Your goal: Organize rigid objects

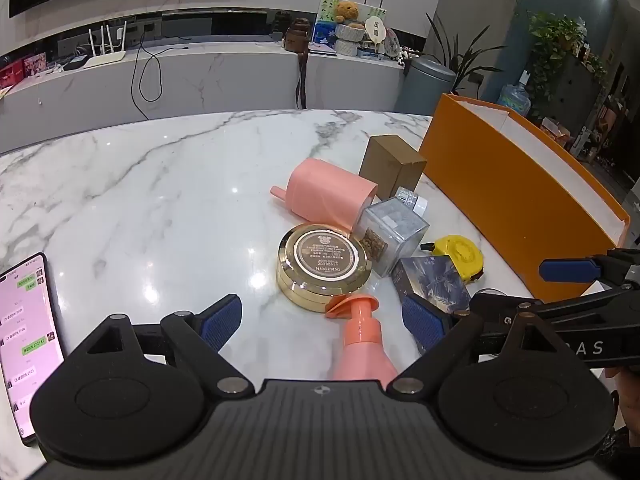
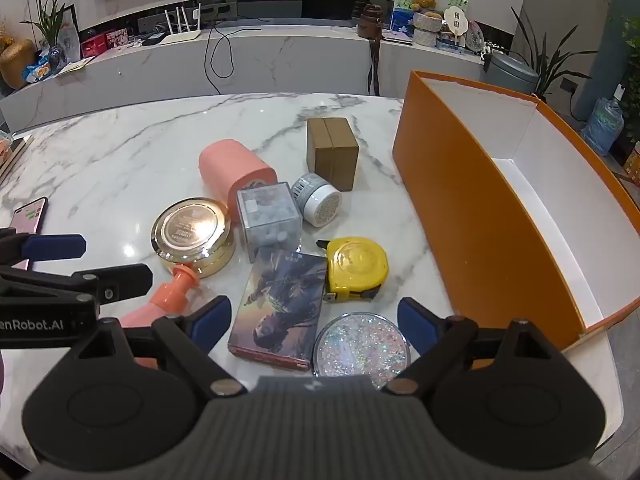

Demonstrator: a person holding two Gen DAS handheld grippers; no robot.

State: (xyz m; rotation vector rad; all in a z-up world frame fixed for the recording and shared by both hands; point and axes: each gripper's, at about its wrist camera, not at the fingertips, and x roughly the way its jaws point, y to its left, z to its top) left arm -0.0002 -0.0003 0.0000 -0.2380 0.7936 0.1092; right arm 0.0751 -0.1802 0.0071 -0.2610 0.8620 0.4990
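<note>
Both tongs hung over the near edge of the white marble tabletop, each tilted down toward a huddle of small things, and both stood wide with nothing between their blue pads. The left gripper had the coral plastic pump bottle lying right in its gap, nozzle end pointing away toward the round gold compact tin, so the bottle's long axis ran along the fingers rather than across them. The right gripper straddled two things at once: the flat rectangular box with a dark printed picture, its long side running away from the tongs, and the round clear glitter-filled disc just beside it. Beyond sat a yellow tape measure, a clear cube box and a plain brown cardboard carton. The big open orange box with white lining stood along the right edge, nearer the right hand, and I judged it the likely place for everything.
</note>
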